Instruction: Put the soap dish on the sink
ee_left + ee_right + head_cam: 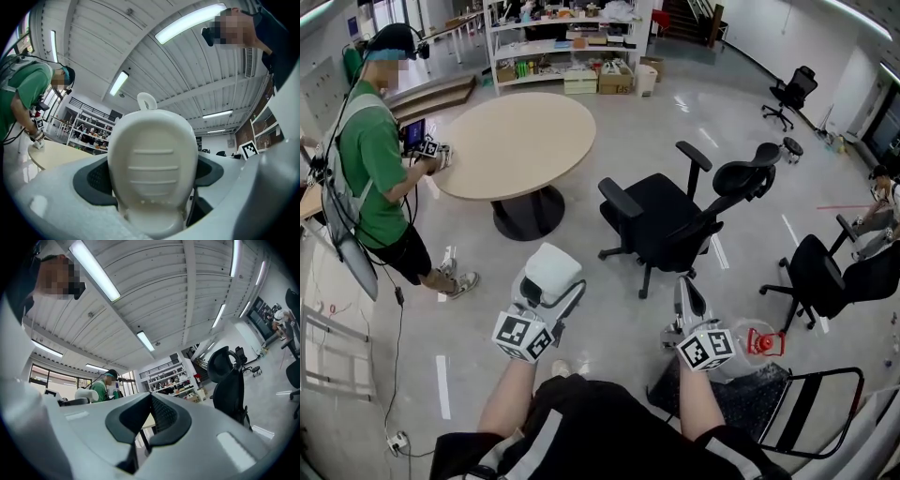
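My left gripper is shut on a white soap dish, held up in front of me over the floor. In the left gripper view the soap dish stands upright between the dark pads, its ribbed inner face towards the camera and a small loop at its top; the left gripper clamps its lower end. My right gripper is beside it on the right, jaws together and empty. The right gripper points up and out at the room. No sink shows in any view.
A round beige table stands ahead, with a person in a green shirt at its left edge. Black office chairs stand to the right. A black mesh chair and a red object are near my right side. Shelving lines the back.
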`<state>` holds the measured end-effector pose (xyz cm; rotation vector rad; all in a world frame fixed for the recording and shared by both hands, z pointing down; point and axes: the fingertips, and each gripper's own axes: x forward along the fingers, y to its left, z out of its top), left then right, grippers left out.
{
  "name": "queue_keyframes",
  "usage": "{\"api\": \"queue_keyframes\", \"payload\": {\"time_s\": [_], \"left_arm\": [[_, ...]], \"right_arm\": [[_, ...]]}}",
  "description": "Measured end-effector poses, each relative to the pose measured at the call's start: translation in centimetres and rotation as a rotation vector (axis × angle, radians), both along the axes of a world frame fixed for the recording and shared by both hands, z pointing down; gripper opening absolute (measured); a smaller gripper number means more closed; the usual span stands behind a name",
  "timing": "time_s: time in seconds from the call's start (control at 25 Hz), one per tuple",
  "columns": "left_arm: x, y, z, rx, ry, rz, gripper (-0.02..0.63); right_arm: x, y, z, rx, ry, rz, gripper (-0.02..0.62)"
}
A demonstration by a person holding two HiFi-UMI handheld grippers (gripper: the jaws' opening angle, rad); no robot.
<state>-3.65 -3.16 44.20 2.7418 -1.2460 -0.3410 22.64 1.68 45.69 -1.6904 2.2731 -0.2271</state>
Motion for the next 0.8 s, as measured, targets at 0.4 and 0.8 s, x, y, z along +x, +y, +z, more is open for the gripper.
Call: {"api": "queue_keyframes", "payload": {"time_s": [0.4, 0.8], "left_arm": [[-3.6, -2.9, -1.2, 0.020, 0.010, -0.057, 0.474], [-7.7, -5.1, -0.5, 0.013, 0.012, -0.098, 0.474]], "right_arm": [[-2.4, -2.9, -1.3, 0.017, 0.019, -0.019, 0.006], [-6.4, -6.1, -0.9, 0.004, 0.033, -0.054, 0.006]]}}
